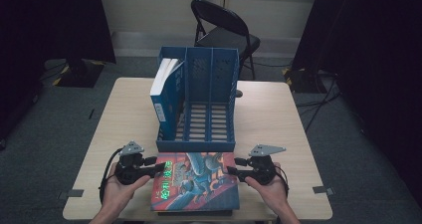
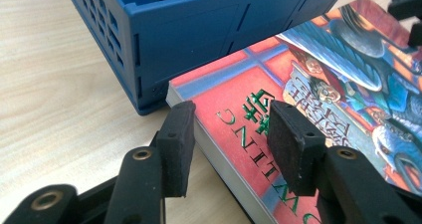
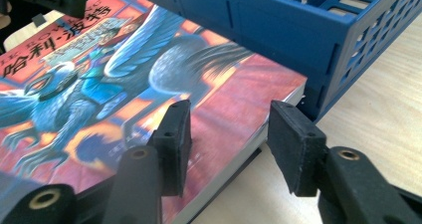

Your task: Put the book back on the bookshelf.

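At lower centre of the high view, an illustrated book (image 1: 196, 181) lies flat on the worktop (image 1: 268, 114), touching the blue file rack (image 1: 199, 92). Left gripper (image 1: 158, 168) and right gripper (image 1: 233, 171) straddle its side edges, jaws spread, not pinching.

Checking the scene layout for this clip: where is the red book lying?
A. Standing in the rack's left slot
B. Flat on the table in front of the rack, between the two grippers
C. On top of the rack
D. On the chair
B: the red book lies flat on the table, against the front of the rack, with the left gripper and right gripper at its two sides.
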Tool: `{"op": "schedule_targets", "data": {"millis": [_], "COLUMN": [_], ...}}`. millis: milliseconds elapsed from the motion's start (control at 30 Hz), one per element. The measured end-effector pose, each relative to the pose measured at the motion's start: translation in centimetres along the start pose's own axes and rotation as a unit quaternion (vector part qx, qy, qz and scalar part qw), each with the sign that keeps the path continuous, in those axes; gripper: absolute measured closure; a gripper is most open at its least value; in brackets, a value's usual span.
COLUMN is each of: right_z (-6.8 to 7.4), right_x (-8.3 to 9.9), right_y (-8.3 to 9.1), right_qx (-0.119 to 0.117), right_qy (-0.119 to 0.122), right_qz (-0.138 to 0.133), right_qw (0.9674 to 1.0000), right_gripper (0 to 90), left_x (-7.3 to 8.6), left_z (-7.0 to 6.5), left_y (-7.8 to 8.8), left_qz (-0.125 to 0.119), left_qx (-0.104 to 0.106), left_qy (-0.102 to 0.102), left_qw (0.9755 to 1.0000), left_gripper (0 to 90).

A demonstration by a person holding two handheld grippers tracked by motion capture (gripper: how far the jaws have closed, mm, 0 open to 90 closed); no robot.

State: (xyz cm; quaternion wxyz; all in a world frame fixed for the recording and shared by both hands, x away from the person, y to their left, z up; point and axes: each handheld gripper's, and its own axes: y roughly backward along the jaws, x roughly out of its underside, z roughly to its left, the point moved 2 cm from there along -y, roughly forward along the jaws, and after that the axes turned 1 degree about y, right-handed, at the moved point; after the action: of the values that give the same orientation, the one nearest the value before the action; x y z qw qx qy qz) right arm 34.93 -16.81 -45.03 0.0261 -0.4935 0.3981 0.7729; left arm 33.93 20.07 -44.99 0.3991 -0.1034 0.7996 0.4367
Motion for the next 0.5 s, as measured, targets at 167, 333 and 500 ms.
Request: {"op": "schedule_targets", "data": {"millis": [167, 333, 500], "right_z": [0.4, 0.7, 1.2], "right_x": [0.3, 0.3, 1.0], "right_y": [0.6, 0.8, 1.3], "right_qx": [-0.004, 0.001, -0.019], "right_qy": [-0.005, -0.004, -0.015], "right_qz": [0.002, 0.007, 0.005], "right_qw": [1.0, 1.0, 0.9997], "right_gripper": [60.2, 63.3, 67.5], "left_x": [0.0, 0.2, -0.1], "left_z": [-0.3, 0.3, 0.3], "left_y": [0.2, 0.3, 0.3], "left_qz": [-0.006, -0.016, -0.017], "left_qx": [-0.015, 0.002, -0.012], "left_qy": [-0.011, -0.007, -0.014], "left_qw": [0.9998, 0.9998, 0.9997], "left_gripper": [59.7, 62.8, 66.9]}}
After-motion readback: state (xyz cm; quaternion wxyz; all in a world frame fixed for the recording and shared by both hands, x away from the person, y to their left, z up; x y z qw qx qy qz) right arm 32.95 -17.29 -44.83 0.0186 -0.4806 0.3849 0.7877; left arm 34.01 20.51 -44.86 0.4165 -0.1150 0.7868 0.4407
